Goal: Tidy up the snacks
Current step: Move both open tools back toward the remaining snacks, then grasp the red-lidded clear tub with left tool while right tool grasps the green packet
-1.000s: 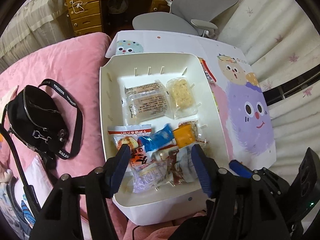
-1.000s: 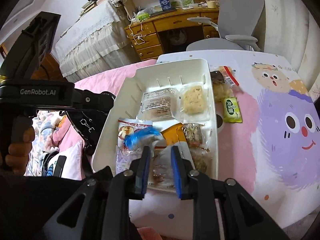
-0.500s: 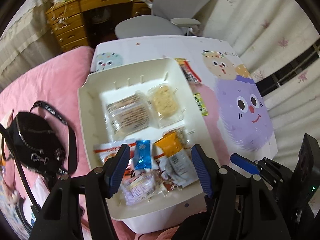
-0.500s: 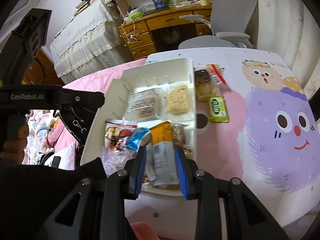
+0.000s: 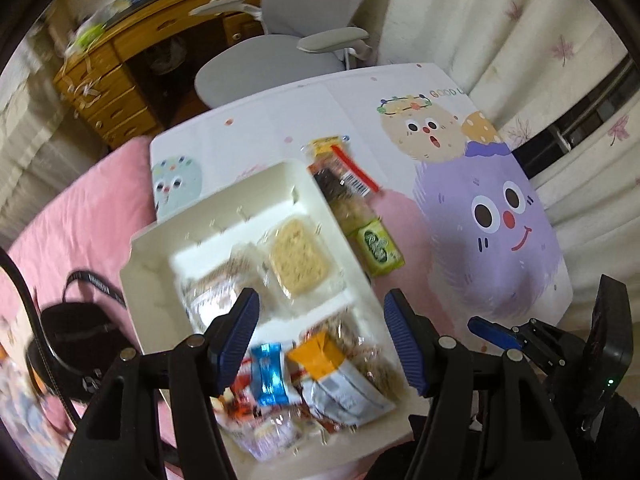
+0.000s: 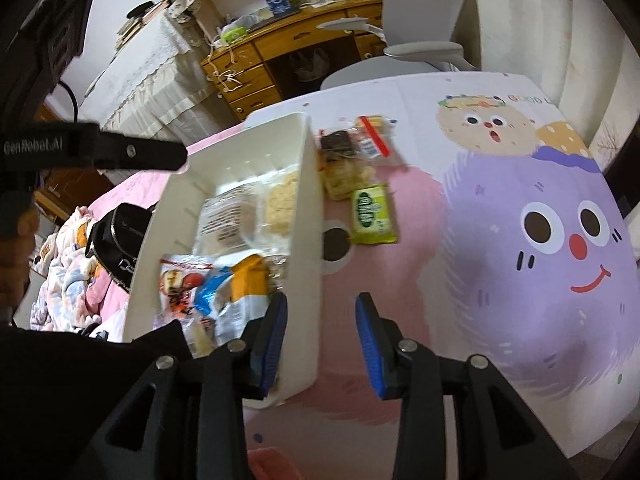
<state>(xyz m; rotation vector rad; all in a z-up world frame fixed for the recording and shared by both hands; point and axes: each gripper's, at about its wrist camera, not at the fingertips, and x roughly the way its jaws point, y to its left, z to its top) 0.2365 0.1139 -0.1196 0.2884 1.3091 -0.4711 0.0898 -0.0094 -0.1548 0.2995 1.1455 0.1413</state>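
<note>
Left wrist view first: my left gripper [image 5: 322, 334] hangs over the white tray [image 5: 152, 248] with its jaws spread and nothing between the pads. A second ago I was looking straight down on the near heap of packets; now the picture has slid across, and the loose snacks beside the tray's far edge have come into sight: a green packet [image 5: 378, 246], a clear packet of pale biscuits [image 5: 352, 210] and a red-striped packet [image 5: 346, 168], all lying on the cartoon mat [image 5: 500, 216]. Inside the tray the orange packet [image 5: 316, 354] and blue packet [image 5: 270, 372] sit in the near compartment, the noodle-coloured cake [image 5: 298, 256] in the far one.

Right wrist view: my right gripper [image 6: 322, 338] was nearly pressed together over the heap a second ago; its jaws have just been opening, and only the tray's side wall [image 6: 308, 220] shows between them, unpinched, I think. It now hovers over the mat beside the tray, the green packet [image 6: 372, 214] ahead. I judge the packets outside are what is left, and the green one is likeliest next.
</note>
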